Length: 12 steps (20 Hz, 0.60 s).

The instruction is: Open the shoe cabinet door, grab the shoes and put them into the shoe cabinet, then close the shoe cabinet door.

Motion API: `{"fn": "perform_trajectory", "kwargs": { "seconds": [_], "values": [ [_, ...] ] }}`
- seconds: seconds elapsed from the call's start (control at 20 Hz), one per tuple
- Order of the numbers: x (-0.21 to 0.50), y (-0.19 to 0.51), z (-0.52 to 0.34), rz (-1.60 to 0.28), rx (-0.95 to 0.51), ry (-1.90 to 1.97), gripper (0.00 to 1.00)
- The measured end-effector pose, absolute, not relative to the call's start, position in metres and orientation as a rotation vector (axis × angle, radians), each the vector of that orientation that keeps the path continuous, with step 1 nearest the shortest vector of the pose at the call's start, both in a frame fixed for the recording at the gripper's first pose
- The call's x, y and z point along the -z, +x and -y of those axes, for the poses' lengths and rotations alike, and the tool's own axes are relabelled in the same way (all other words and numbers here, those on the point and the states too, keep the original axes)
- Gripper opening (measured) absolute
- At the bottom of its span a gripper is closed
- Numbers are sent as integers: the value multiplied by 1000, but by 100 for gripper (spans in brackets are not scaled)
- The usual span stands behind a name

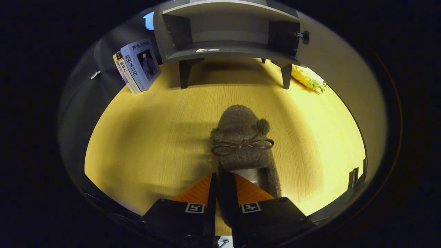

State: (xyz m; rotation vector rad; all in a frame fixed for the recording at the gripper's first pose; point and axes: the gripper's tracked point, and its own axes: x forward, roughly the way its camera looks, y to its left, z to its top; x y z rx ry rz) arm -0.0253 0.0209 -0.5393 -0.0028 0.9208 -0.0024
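Gripping the fuzzy slipper [241,137] by its near collar edge, your gripper [225,187] looks clenched on it, so keep it level and carry it far, into the open shoe cabinet [227,51].

My worktop [137,137] is pale wood grain. On it stand the open shoe cabinet [229,34], leaning books [137,65] and a yellow toy [308,78]. My claw [225,186] pinches the slipper's [243,141] heel wall, the slipper resting on the wood.
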Motion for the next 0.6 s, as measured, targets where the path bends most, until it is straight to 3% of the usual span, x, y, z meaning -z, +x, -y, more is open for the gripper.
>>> {"fn": "perform_trajectory", "kwargs": {
  "seconds": [0.6],
  "values": [
    [552,34,-18,-800,29,10,21]
  ]
}}
